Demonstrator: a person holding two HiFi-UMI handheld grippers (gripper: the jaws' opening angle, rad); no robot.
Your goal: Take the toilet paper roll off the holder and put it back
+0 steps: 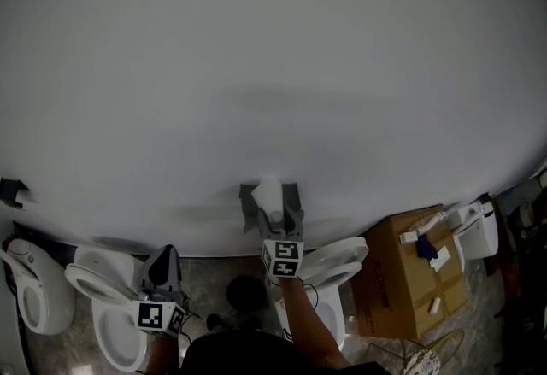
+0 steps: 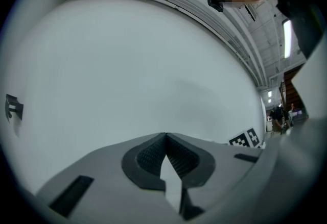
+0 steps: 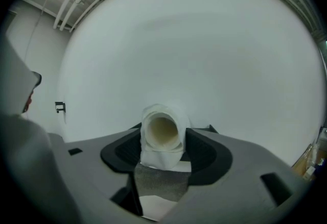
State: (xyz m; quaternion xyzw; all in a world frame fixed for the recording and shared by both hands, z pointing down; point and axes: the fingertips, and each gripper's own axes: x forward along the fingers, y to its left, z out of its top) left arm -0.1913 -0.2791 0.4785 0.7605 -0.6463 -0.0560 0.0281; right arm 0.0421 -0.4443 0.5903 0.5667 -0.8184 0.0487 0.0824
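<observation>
- Your right gripper (image 1: 272, 213) has its jaws partway closed on the toilet paper roll (image 1: 270, 192). In the right gripper view the pads (image 3: 204, 150) press on both sides of the roll (image 3: 162, 133), which is squashed a little oval, with its cardboard core facing you.
- The roll sits at the holder (image 1: 249, 198), a grey bracket low on the wall (image 1: 273, 66), near the wall's bottom edge. You cannot tell from these views whether the roll hangs on the holder or is just clear of it.
- A grey textured piece (image 3: 162, 183) shows just under the roll, between the jaws. It is probably part of the holder, so mind it as you move.
- Your left gripper (image 1: 165, 254) is closed tip to tip on nothing (image 2: 165, 136). It faces bare wall, well to the left of the holder.
- Squeeze no harder, because the roll is soft and already deformed; more pressure would likely pinch the core against its support.
- Draw the roll straight along the line of its core, without twisting or tilting it.
- Leave the left gripper where it is, since this step looks like a one-handed job.
</observation>
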